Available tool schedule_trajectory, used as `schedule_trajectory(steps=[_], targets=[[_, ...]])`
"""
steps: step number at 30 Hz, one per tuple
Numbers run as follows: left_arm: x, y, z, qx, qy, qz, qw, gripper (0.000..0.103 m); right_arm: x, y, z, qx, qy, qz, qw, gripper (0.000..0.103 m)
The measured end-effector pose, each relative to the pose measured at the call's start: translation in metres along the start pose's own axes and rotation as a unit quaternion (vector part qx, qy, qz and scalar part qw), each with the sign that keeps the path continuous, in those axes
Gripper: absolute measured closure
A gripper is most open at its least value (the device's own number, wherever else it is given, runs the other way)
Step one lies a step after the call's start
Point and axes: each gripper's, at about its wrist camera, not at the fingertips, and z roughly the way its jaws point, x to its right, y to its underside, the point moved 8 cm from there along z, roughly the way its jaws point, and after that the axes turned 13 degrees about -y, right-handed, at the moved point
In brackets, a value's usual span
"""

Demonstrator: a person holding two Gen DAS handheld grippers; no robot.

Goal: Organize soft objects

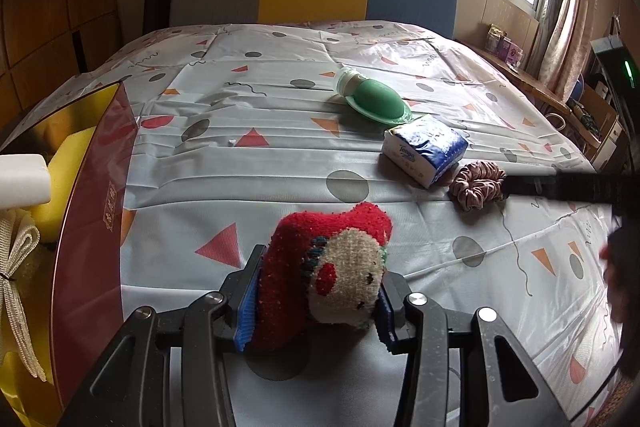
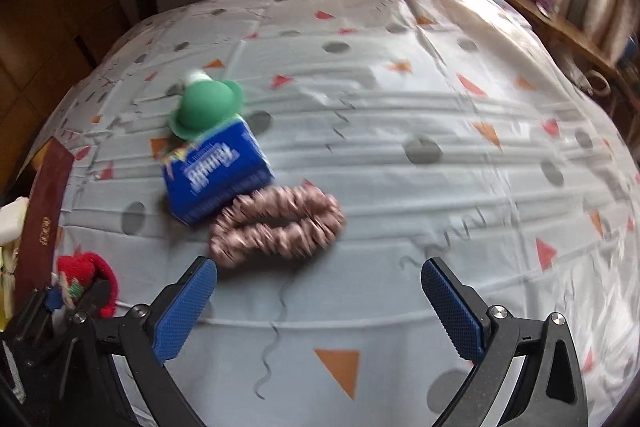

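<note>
Left claw (image 1: pixel 316 303): closed on a red knitted sock (image 1: pixel 324 267) with a cream face patch, blue pads pressing it from both sides. The sock is bunched up and bulges out ahead of the fingers, over the near part of the bed (image 1: pixel 280 115). In the right wrist view the same sock (image 2: pixel 86 277) and left claw (image 2: pixel 70 297) show at the lower left edge, next to the box.

Right claw (image 2: pixel 320 303): wide open, nothing between the blue pads. It hangs over the patterned bed cover (image 2: pixel 400 147), with the pink scrunchie (image 2: pixel 276 225) just ahead of the left pad. This view is motion-blurred. In the left wrist view the scrunchie (image 1: pixel 478 185) lies on the cover, with a dark bar of the right claw reaching in from the right edge to its rim; contact cannot be judged.

Other items on the bed:
- Blue and white tissue pack (image 1: pixel 426 149), just beyond the scrunchie, its corner touching or overlapping it in the right wrist view (image 2: pixel 216 179).
- Green rubber bottle with a pale cap (image 1: pixel 370 95), lying on its side just beyond the tissue pack.

Left edge of the bed: a dark red box with gold interior (image 1: pixel 86 227), open. Inside are a yellow sponge (image 1: pixel 60 183), a white block (image 1: pixel 22 181) and a folded cream cloth (image 1: pixel 18 291).
</note>
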Motion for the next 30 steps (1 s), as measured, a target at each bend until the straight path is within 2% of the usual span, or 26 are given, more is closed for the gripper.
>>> schedule_trajectory(steps=[5, 10, 14, 19, 20, 21, 22, 23, 26, 30], targets=[[0.0, -0.001, 0.0, -0.001, 0.002, -0.002, 1.0, 0.056, -0.033, -0.055, 0.015, 0.002, -0.025, -0.053, 0.998, 0.0], [0.0, -0.001, 0.001, -0.002, 0.005, -0.005, 1.0, 0.055, -0.07, -0.094, 0.047, -0.028, -0.046, -0.12, 0.991, 0.0], [0.0, -0.001, 0.002, -0.002, 0.007, -0.005, 1.0, 0.055, -0.09, -0.111, 0.083, -0.071, -0.049, -0.153, 0.984, 0.0], [-0.001, -0.001, 0.001, -0.003, 0.012, -0.008, 0.9999, 0.055, -0.084, -0.117, 0.121, -0.109, -0.025, -0.163, 0.98, 0.0], [-0.001, -0.001, 0.001, -0.003, 0.012, -0.008, 0.9999, 0.055, -0.083, -0.117, 0.129, -0.116, -0.023, -0.161, 0.98, 0.003], [-0.001, -0.001, 0.001, -0.003, 0.013, -0.008, 0.9999, 0.055, -0.081, -0.117, 0.134, -0.121, -0.016, -0.162, 0.979, 0.024], [-0.002, 0.0, 0.002, -0.003, 0.013, -0.008, 0.9999, 0.055, -0.08, -0.116, 0.137, -0.125, -0.01, -0.167, 0.978, 0.029], [-0.001, 0.0, 0.001, -0.003, 0.013, -0.008, 0.9999, 0.055, -0.082, -0.118, 0.135, -0.114, -0.016, -0.167, 0.979, 0.03], [0.0, 0.0, 0.001, -0.001, 0.01, -0.006, 0.9999, 0.055, -0.087, -0.119, 0.129, -0.104, -0.001, -0.186, 0.977, 0.044], [-0.001, -0.001, 0.001, -0.001, 0.011, -0.007, 0.9999, 0.055, -0.096, -0.121, 0.107, -0.077, -0.005, -0.183, 0.98, 0.045]])
